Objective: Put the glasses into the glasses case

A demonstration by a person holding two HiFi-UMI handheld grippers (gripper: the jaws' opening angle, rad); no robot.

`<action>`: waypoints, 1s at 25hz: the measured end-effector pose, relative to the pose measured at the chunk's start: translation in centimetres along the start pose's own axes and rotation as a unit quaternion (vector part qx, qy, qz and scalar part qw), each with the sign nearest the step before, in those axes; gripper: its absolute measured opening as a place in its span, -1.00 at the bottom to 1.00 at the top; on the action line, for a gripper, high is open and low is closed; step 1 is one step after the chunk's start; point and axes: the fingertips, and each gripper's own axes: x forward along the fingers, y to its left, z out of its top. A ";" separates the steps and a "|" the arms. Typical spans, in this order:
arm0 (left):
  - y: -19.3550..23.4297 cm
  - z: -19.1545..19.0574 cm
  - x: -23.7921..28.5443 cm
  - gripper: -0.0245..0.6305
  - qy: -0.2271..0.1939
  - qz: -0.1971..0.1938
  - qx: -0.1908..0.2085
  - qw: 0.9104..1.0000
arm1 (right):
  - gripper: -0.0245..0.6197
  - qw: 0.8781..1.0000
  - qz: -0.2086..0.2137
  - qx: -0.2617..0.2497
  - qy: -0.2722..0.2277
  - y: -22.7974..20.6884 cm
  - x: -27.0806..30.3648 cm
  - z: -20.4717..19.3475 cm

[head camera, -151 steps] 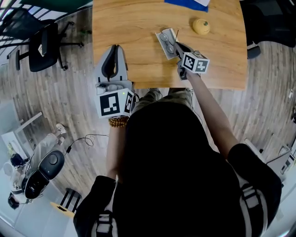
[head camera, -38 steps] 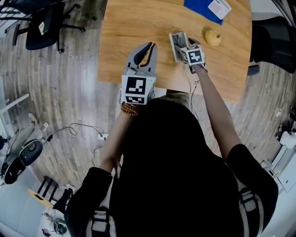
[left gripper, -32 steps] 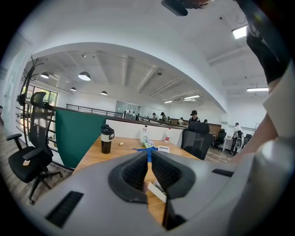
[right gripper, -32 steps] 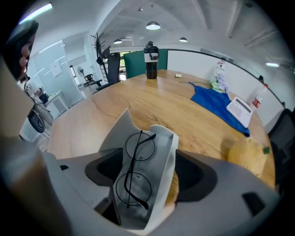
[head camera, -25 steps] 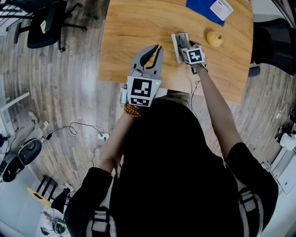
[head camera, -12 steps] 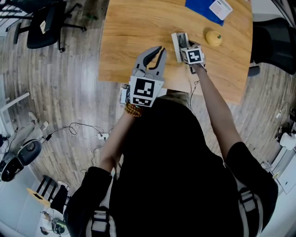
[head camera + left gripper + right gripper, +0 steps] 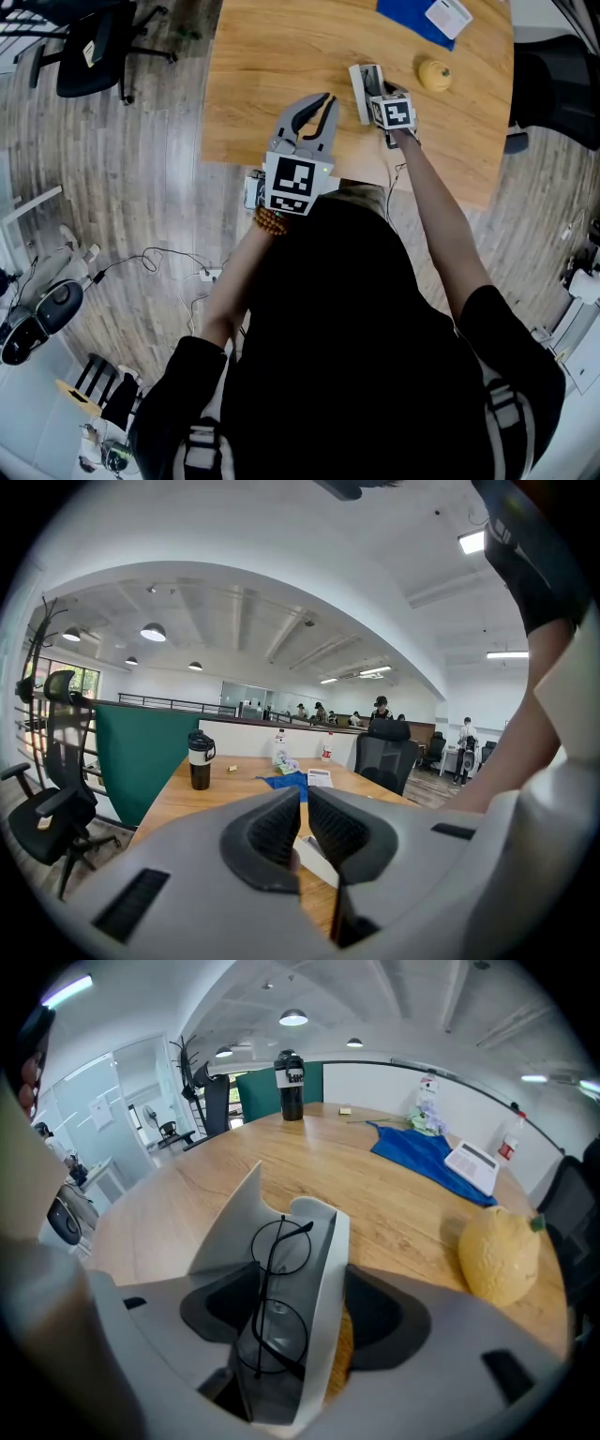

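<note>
Holding the left gripper over the near edge of the table, closer to the case than a second and a half ago, with its jaws drawn all but together on nothing.

Keeping the right gripper tipped steeply down just beyond, astride the glasses case in the table's right half, and having just been narrowing its wide jaws around it. Not yet gripping: left pad lying close along the lid side, right pad standing off the case wall with bare wood showing between.

Finding the glasses lying inside the open case, lenses in line along its tray, and the lid flap raised at the left.

Judging the placing itself as done and the lid as the step left. Reading the narrowing jaws as bracing the case and the nearing left gripper as coming for the flap, though this is only a guess.

Passing, farther toward the right edge, a yellow fruit, then a blue cloth, and a dark flask at the far edge.
</note>
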 end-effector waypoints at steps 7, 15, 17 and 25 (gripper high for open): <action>-0.5 -0.2 0.1 -0.80 0.003 -0.003 0.003 1.000 | -0.05 1.000 0.005 0.006 -0.004 -0.3 -0.5 0.1; -0.8 -0.1 0.6 -0.80 0.003 -0.008 0.001 1.000 | -0.11 1.000 0.009 0.013 -0.008 -0.4 -0.3 0.2; -1.2 0.0 0.9 -0.80 0.001 -0.013 0.001 1.000 | -0.12 1.000 0.010 0.014 -0.007 -0.6 -0.4 0.1; -1.6 -0.3 0.8 -0.80 0.002 -0.020 0.001 1.000 | -0.29 1.000 0.004 0.014 0.005 -1.0 -0.5 -0.1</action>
